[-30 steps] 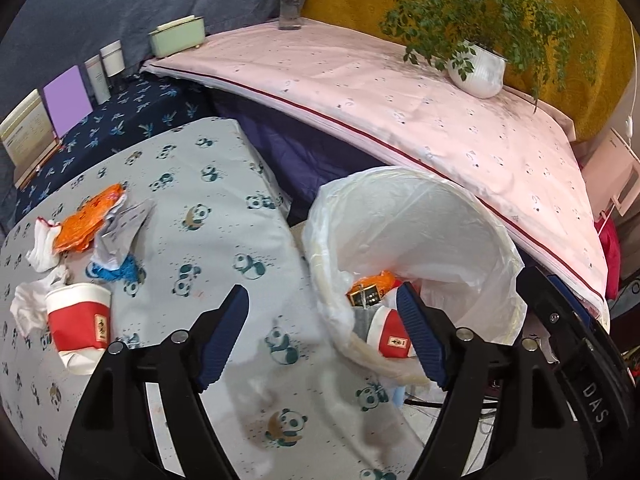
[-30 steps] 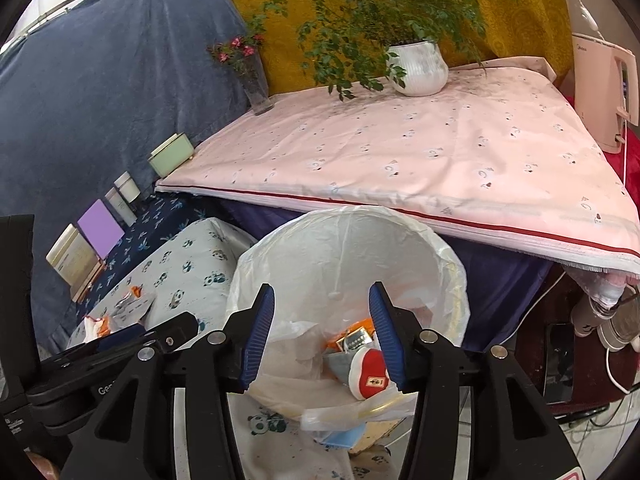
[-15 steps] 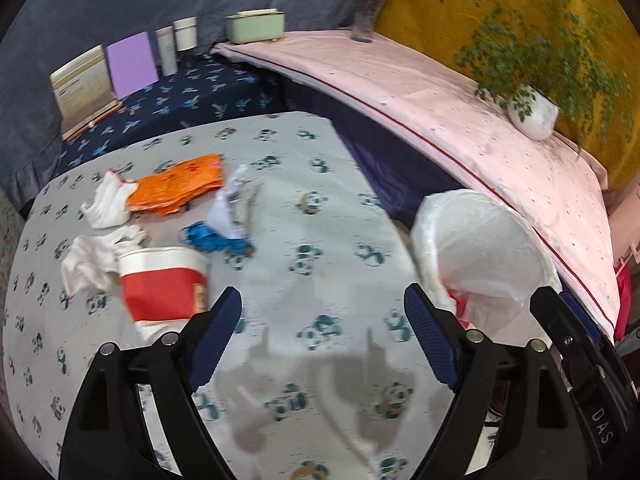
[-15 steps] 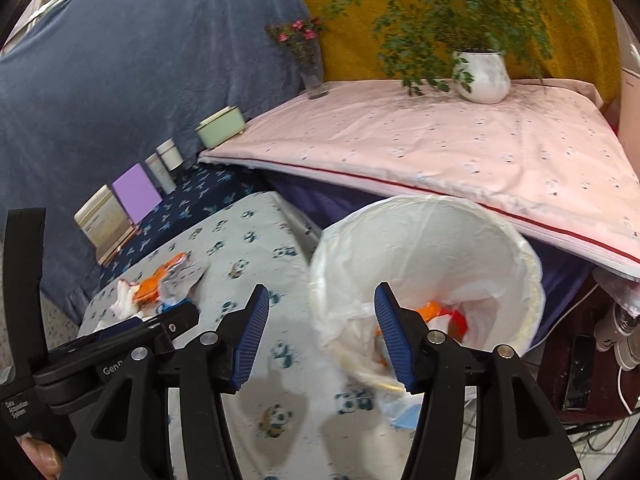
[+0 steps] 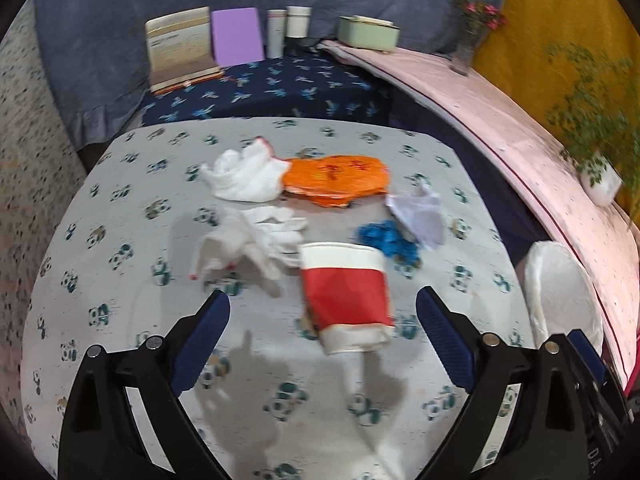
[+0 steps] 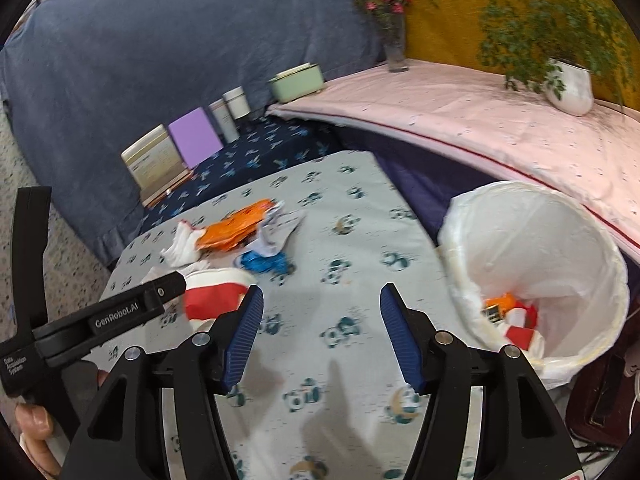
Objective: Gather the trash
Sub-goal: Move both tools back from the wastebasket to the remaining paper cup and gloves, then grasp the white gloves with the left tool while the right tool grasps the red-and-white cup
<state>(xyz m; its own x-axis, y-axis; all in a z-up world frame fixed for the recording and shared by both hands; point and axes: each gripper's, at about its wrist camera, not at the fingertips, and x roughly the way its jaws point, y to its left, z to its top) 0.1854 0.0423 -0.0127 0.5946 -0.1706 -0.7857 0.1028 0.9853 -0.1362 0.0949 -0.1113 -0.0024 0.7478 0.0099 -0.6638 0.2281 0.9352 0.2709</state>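
A red and white paper cup (image 5: pixel 346 294) lies on its side on the panda-print table (image 5: pixel 132 208), just ahead of my open, empty left gripper (image 5: pixel 322 316). Behind it lie white crumpled tissues (image 5: pixel 256 240), a second white wad (image 5: pixel 244 174), an orange wrapper (image 5: pixel 340 178), a blue scrap (image 5: pixel 390 240) and a pale plastic scrap (image 5: pixel 420 214). The white-lined trash bin (image 6: pixel 536 268) stands off the table's right edge and holds orange and red trash (image 6: pixel 514 314). My right gripper (image 6: pixel 320 332) is open and empty above the table, left of the bin. The cup (image 6: pixel 216 294) shows there beside the left gripper's body (image 6: pixel 100 320).
Books, a purple card (image 5: pixel 236 36), two canisters and a green box (image 5: pixel 368 32) stand at the back on a dark blue cloth. A pink-covered higher surface (image 6: pixel 480 120) on the right carries a flower vase (image 6: pixel 394 40) and a potted plant (image 6: pixel 568 84).
Both grippers have swung left, away from the bin and over the table. The left gripper now faces the cup and trash pile instead of the bin. Both stayed open.
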